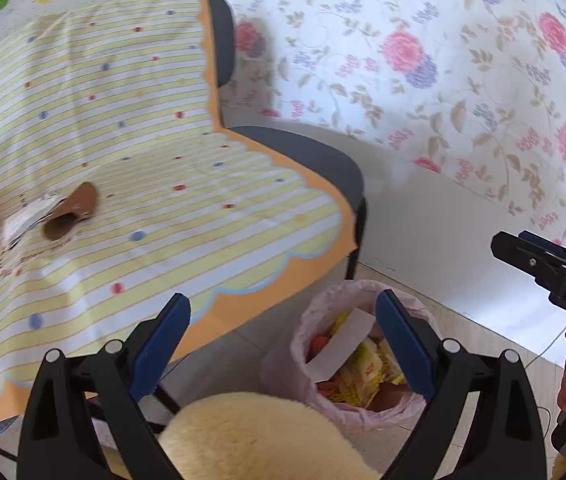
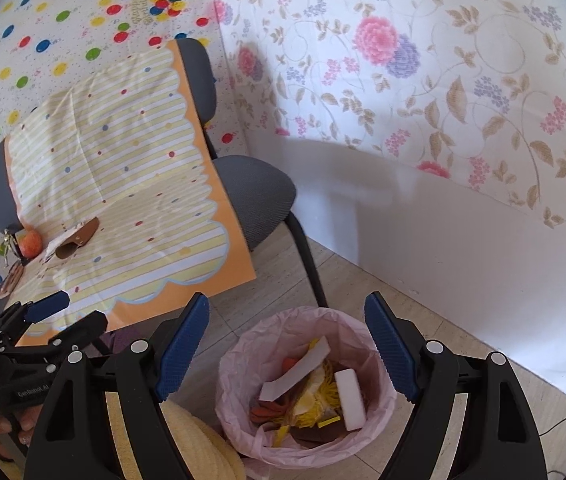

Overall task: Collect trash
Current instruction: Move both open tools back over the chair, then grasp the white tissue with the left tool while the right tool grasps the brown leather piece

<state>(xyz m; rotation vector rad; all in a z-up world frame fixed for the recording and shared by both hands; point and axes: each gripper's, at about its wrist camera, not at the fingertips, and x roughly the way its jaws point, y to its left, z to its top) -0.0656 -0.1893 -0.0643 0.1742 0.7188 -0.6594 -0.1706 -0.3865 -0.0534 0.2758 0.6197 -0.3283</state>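
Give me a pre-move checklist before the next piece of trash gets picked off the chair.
1. Left gripper empty, jaws wide apart: ok.
2. Right gripper empty, jaws apart: ok.
3. Trash left on the striped cloth: brown scrap with white paper beside it: not ok, still to collect.
4. Orange ball near the scrap, trash or not: cannot tell.
5. Bin upright, pink liner open, room on top: ok.
6. Path from bin to chair seat free: ok.

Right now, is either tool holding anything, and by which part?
Nothing is held. The left tool and right tool are both open and empty above the trash bin.
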